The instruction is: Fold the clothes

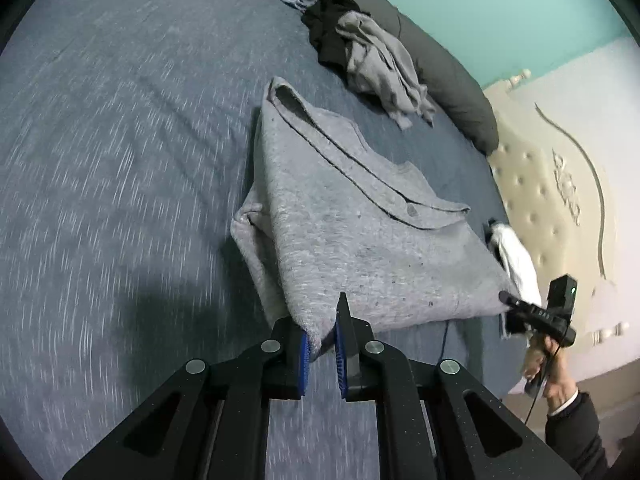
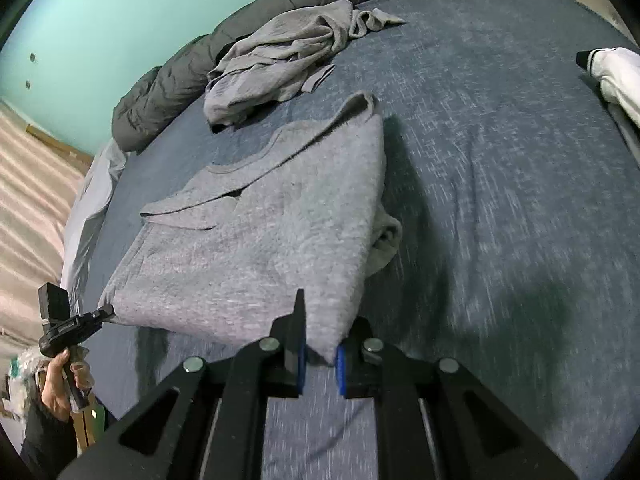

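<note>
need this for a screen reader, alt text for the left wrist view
The left gripper pinches one near corner of a grey sweater on a blue bed; the right gripper holds the other corner. Crumpled clothes lie beyond.

We count: two tongs, left tongs (image 1: 322, 344) and right tongs (image 2: 322, 354). One grey sweater (image 1: 344, 216), spread flat. One crumpled grey garment (image 1: 380, 68). One black garment (image 1: 328, 36). One white garment (image 1: 516, 260). One dark duvet roll (image 1: 448, 76). One bed (image 1: 120, 140). Two hands (image 1: 556, 376) seen.
</note>
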{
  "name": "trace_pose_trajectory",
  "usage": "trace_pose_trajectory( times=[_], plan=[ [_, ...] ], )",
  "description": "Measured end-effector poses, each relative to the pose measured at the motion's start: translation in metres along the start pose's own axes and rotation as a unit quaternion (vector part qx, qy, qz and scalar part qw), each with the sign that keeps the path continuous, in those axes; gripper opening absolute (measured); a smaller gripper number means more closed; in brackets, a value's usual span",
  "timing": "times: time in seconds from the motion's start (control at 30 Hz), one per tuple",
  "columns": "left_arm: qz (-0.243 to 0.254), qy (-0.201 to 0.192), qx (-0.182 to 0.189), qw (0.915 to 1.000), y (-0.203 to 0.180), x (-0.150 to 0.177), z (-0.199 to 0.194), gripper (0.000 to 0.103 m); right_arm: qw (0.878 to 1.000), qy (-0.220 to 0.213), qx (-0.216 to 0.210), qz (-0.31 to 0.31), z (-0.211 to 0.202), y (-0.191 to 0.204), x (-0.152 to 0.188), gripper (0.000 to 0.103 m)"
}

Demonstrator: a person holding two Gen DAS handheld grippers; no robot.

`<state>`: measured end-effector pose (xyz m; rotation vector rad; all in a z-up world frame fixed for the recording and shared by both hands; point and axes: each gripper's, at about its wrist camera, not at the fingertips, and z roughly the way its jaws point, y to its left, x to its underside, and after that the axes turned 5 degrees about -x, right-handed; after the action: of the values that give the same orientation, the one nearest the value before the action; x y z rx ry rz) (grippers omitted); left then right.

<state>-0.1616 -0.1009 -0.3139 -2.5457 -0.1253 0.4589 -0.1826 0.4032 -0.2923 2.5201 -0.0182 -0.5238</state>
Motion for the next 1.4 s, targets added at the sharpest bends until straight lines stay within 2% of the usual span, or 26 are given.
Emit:
trace_pose_trajectory(
  times=[0.2, 0.3, 0.4, 0.5, 0.53, 0.67, 0.77, 0.83, 0.93, 1.1, 1.4],
  plan=[
    [0.008, 0.018, 0.005, 0.9998, 0.001, 0.061, -0.020, 0.011, 1.000, 0.029, 0.001, -0.004, -0.034, -0.001, 0.052, 0.010],
    [0.005, 0.035, -0.001, 0.9994, 0.006, 0.088, -0.018, 0.011, 0.999, 0.044, 0.002, -0.010, -0.043, -0.002, 0.078, 0.010],
    [-0.003, 0.059, -0.024, 0.9980, 0.014, 0.107, -0.003, 0.012, 0.998, 0.062, 0.014, -0.020, -0.042, -0.005, 0.101, 0.010],
    [-0.020, 0.071, -0.051, 0.9960, 0.023, 0.110, 0.008, 0.013, 0.997, 0.074, 0.023, -0.014, -0.029, -0.012, 0.118, 0.011],
    [-0.022, 0.068, -0.054, 0.9960, 0.024, 0.109, 0.005, 0.014, 0.997, 0.077, 0.028, -0.014, -0.024, -0.014, 0.121, 0.015],
    [0.007, 0.025, -0.092, 0.9954, 0.013, 0.090, -0.021, 0.017, 0.994, 0.079, 0.071, -0.008, -0.020, -0.025, 0.121, 0.021],
    [0.037, 0.010, -0.099, 0.9944, 0.003, 0.075, -0.028, 0.021, 0.995, 0.042, 0.094, -0.010, -0.037, -0.030, 0.107, 0.027],
    [0.049, 0.012, -0.096, 0.9941, -0.007, 0.063, -0.018, 0.023, 0.996, 0.013, 0.087, -0.009, -0.044, -0.029, 0.091, 0.031],
    [0.082, 0.021, -0.094, 0.9919, -0.022, 0.053, -0.001, 0.023, 0.998, 0.001, 0.068, -0.012, -0.038, -0.023, 0.070, 0.033],
    [0.153, 0.043, -0.130, 0.9787, -0.049, 0.036, 0.049, 0.024, 0.996, 0.030, 0.059, -0.055, 0.003, -0.001, 0.058, 0.033],
    [0.153, 0.068, -0.137, 0.9763, -0.043, 0.003, 0.108, 0.024, 0.990, 0.079, 0.064, -0.095, 0.069, 0.012, 0.044, 0.033]
  ],
)
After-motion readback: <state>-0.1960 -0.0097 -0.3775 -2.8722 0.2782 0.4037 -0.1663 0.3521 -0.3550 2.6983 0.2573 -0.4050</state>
